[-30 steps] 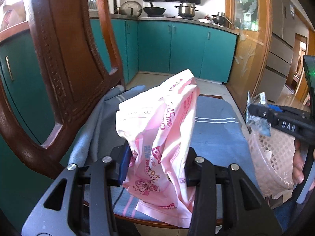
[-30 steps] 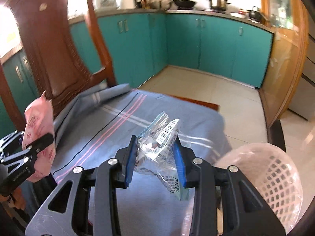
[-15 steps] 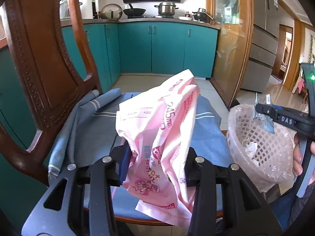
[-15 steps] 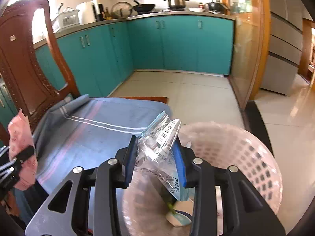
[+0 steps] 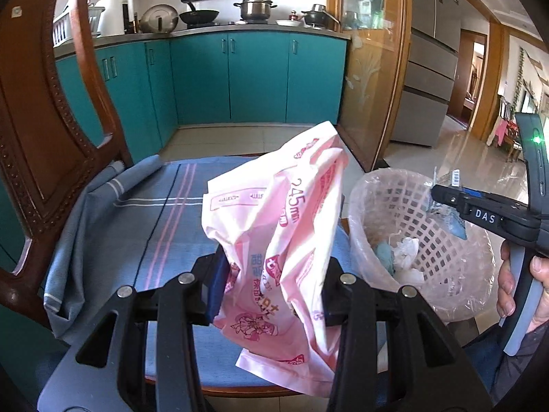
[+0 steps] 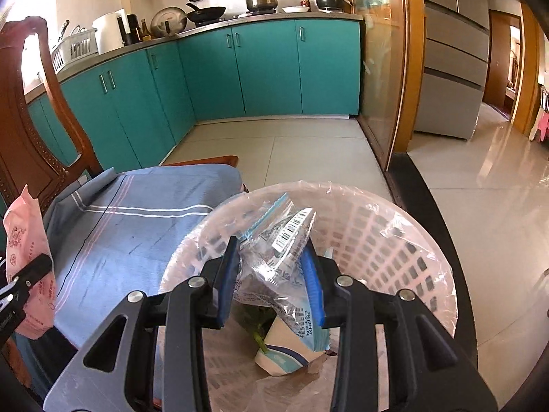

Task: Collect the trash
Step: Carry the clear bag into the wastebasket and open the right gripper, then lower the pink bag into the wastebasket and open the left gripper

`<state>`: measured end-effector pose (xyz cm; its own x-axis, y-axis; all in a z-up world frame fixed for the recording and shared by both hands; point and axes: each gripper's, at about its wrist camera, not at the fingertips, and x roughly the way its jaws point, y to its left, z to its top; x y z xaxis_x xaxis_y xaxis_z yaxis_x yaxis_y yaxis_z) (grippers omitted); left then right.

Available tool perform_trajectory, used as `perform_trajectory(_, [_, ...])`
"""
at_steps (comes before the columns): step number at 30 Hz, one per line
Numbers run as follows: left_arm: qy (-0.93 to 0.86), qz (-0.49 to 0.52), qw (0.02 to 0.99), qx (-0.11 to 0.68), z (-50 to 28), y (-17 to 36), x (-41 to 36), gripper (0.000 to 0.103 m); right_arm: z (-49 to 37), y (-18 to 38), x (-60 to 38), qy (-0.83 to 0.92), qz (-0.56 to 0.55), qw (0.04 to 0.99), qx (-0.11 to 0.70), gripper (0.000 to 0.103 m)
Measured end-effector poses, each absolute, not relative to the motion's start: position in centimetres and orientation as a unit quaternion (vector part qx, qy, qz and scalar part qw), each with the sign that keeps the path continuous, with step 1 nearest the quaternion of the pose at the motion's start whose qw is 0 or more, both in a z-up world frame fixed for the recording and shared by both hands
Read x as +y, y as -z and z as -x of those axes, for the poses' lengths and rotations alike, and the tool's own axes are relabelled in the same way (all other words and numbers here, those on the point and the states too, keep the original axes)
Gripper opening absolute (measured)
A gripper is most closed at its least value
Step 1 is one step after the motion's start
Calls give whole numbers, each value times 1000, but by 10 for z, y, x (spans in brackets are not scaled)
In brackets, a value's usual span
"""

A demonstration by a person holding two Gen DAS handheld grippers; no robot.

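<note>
My left gripper [image 5: 271, 285] is shut on a crumpled pink plastic bag [image 5: 284, 233], held above the chair seat to the left of the bin. My right gripper [image 6: 272, 274] is shut on a clear plastic wrapper [image 6: 281, 243] with a barcode, held over the mouth of the pink lattice waste bin [image 6: 394, 226]. The bin, lined with a clear bag, holds several scraps, among them a white and blue carton [image 6: 284, 353]. In the left wrist view the bin [image 5: 405, 213] stands to the right of the chair, with the right gripper [image 5: 442, 199] above its rim. The pink bag [image 6: 27, 250] shows at the right wrist view's left edge.
A blue striped cloth [image 5: 164, 213] covers the seat of a carved wooden chair [image 5: 37, 137], whose back rises on the left. Teal kitchen cabinets [image 6: 267, 65] line the far wall. A wood-framed glass door [image 5: 370, 55] and a grey fridge [image 6: 456, 48] stand to the right over tiled floor.
Both grippers have swung right from over the chair seat. The right one now holds its wrapper over the bin's opening, and the left one, with the pink bag, has come closer to the bin.
</note>
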<state>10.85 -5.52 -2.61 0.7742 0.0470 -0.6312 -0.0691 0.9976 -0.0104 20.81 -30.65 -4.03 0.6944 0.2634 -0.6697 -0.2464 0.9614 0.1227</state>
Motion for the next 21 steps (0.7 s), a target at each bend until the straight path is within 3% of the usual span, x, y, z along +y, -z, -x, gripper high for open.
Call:
perform_trajectory(11, [28, 15, 938, 344, -139, 25, -91, 42, -222, 60, -307, -119, -13, 899, 421, 37])
perform_trajectory(15, [70, 14, 931, 359, -158, 32, -119, 42, -226, 67, -319, -84, -33, 894, 439, 62])
perform_trajectory(18, [93, 8, 925, 368, -166, 39, -139, 42, -226, 58, -352, -56, -111, 899, 420, 74])
perform_trajectory(21, [113, -5, 920, 375, -170, 47, -159, 43, -223, 53, -388, -48, -206, 894, 395, 77])
